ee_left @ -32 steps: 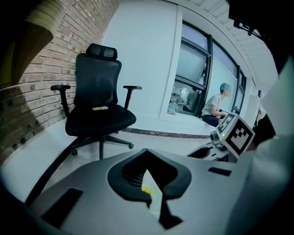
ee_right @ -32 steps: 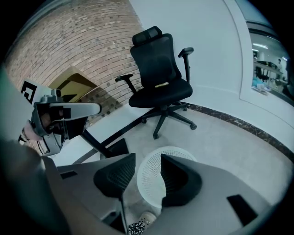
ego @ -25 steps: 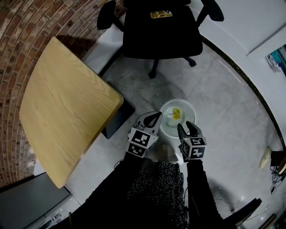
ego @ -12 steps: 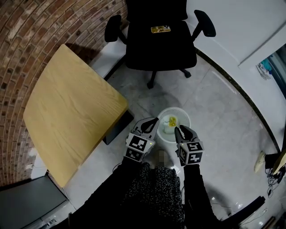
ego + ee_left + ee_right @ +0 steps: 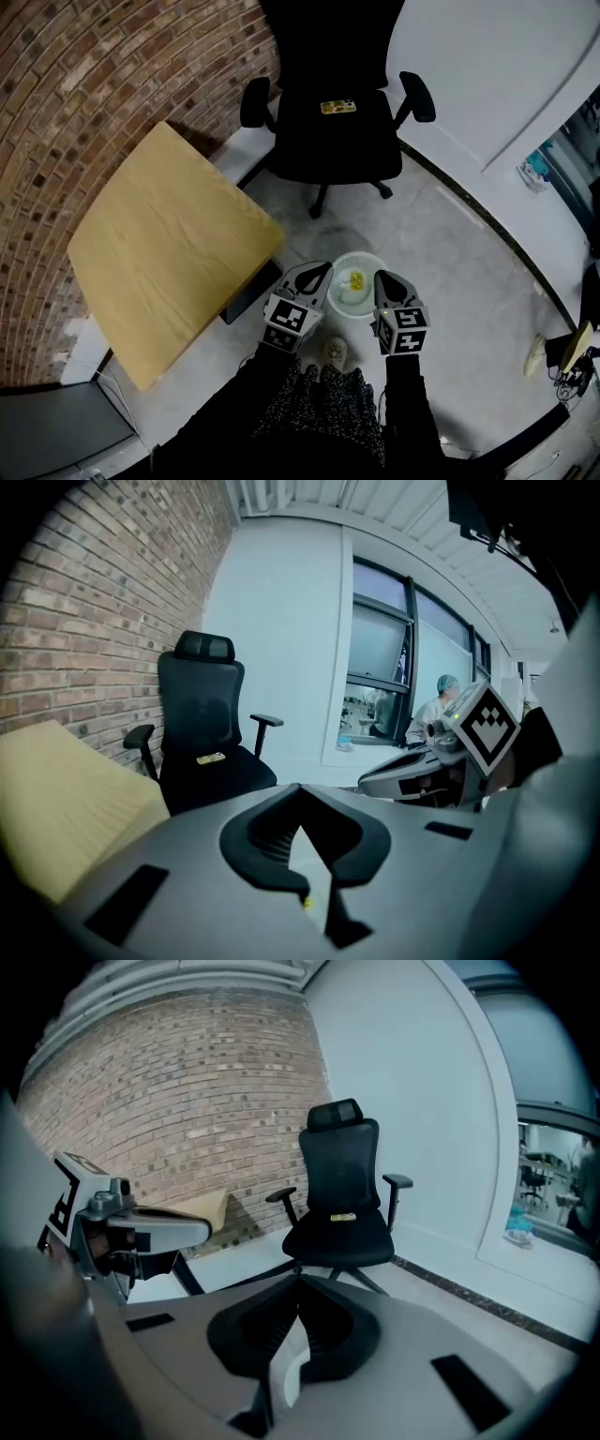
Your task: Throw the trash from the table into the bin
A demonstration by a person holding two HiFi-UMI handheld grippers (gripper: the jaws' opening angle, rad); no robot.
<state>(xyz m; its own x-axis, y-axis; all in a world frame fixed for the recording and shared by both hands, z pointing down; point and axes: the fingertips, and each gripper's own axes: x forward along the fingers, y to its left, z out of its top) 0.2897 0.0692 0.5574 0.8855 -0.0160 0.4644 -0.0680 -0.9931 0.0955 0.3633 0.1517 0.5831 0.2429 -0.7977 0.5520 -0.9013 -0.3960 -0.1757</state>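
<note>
A round white bin (image 5: 373, 265) stands on the floor right in front of me, with yellow trash (image 5: 356, 279) lying in it. Both grippers hang above its near rim. My left gripper (image 5: 317, 273) (image 5: 299, 789) is shut with nothing in it. My right gripper (image 5: 389, 279) (image 5: 300, 1281) has just been closing and is now shut, with nothing between its jaws. The wooden table (image 5: 169, 244) sits to the left of the bin. Each gripper view shows the other gripper beside it: the right gripper (image 5: 441, 761) and the left gripper (image 5: 131, 1227).
A black office chair (image 5: 337, 131) stands beyond the bin with a small yellow item (image 5: 337, 107) on its seat. A brick wall (image 5: 103, 84) runs behind the table. A dark flat object (image 5: 248, 291) lies under the table's edge. Cables (image 5: 562, 356) lie at far right.
Both grippers have risen away from the bin, which now looks smaller. The right gripper's jaws went from open to shut. The head view has tilted up toward the chair.
</note>
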